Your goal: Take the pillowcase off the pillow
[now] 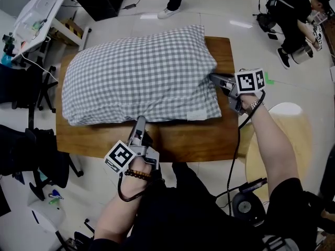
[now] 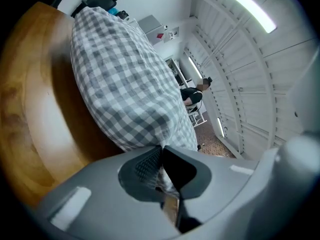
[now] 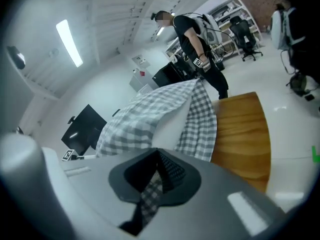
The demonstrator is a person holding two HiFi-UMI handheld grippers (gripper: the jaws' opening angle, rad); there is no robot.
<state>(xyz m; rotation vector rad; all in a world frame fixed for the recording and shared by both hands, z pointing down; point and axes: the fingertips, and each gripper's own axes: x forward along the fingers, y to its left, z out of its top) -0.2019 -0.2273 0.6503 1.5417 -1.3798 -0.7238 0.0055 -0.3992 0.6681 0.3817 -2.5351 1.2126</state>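
**On the wooden table (image 1: 194, 140): both grippers clamped on the checked pillowcase (image 1: 141, 72)**

Across most of that table's top we saw the grey-and-white checked pillowcase lying plump, with the pillow hidden inside it. It reached from the left edge nearly to the right edge and left a bare strip of wood along the near edge.

At the middle of the near edge, our left gripper (image 1: 140, 121) met the pillowcase's near hem. In the left gripper view its jaws stood together, with a fold of checked cloth pinched between the pads (image 2: 145, 166).

Close to the table's right edge, our right gripper (image 1: 213, 78) sat at the pillowcase's right end. In the right gripper view its jaws were likewise closed, and a narrow strip of the checked cloth ran down between them. Beyond that grip the cloth spread into two checked flaps with a plain pale surface (image 3: 169, 118) between them. We could not tell whether that was the pillow or the lining.

Both marker cubes faced up toward the head camera, each just behind its jaws.
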